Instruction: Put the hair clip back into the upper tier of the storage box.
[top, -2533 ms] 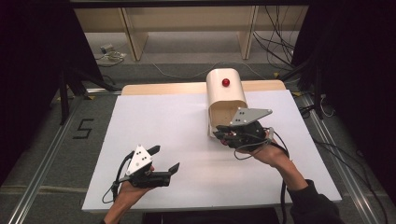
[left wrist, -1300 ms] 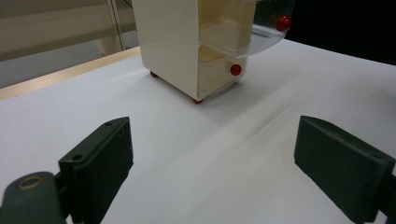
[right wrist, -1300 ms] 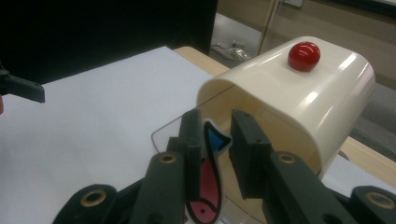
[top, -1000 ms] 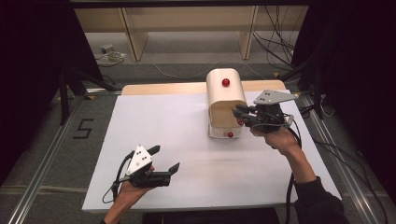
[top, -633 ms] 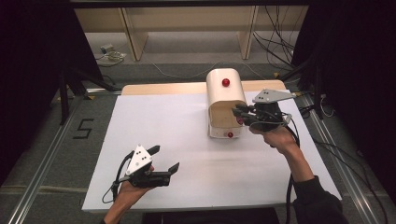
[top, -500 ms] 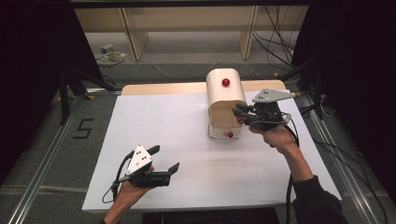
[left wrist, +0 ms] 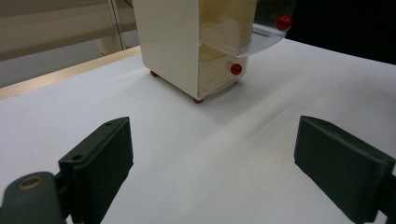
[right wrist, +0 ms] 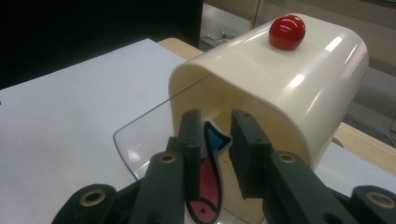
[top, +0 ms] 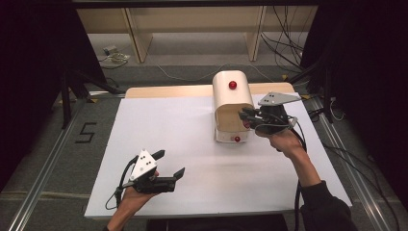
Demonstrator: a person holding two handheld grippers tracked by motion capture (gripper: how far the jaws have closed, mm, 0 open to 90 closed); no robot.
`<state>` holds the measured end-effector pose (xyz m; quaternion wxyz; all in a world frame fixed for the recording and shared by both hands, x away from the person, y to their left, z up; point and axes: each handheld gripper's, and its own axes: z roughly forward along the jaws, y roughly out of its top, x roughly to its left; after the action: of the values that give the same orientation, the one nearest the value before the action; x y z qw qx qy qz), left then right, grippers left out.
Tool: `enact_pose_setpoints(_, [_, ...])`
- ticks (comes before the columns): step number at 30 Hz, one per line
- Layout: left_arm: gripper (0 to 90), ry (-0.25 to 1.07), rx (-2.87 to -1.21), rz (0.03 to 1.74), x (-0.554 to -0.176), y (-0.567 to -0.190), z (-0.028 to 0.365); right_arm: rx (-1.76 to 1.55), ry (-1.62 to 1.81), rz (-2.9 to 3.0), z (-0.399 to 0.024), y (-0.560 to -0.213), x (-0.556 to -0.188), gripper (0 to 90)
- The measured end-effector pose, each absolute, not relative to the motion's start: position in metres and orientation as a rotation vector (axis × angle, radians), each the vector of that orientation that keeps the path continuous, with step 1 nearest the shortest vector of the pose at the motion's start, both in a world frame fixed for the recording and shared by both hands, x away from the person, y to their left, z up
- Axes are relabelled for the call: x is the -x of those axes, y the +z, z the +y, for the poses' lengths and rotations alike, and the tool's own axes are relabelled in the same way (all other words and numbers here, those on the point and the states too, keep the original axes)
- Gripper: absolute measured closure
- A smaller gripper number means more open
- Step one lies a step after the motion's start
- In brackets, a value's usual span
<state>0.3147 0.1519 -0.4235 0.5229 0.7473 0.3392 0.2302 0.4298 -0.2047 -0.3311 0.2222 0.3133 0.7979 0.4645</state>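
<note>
Right gripper view shows the right gripper (right wrist: 212,154) held at the mouth of a cream bread box (right wrist: 289,88), its jaws drawn narrow around the edge of the clear lid (right wrist: 140,140), which is lifted partway open; whether the pads actually press on the lid cannot be told. A fish sticker (right wrist: 208,182) in red and blue is seen between the jaws, apparently on the clear panel.

For the lid to be swung cleanly, the grip is best kept on its front edge and moved along the arc of the curved top, not pulled straight outward, so that the light box is not dragged across the table (top: 168,125). The left gripper (top: 166,169) is held wide open and empty, low over the near part of the table and well apart from the box; it could be brought up to steady the box if it slides.

The box stands toward the far right of the white table. It is glossy, round-topped, with a red knob (right wrist: 286,31) on top, small red feet, and an inner shelf seen through the open side.
</note>
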Motion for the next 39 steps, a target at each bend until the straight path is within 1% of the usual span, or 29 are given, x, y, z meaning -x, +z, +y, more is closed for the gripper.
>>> enact_pose_setpoints(39, [11.4, 0.551, -1.792, 0.811, -0.315, -0.424, 0.152, -0.881, 1.24, 2.236, -0.195, -0.346, -0.435, 74.5])
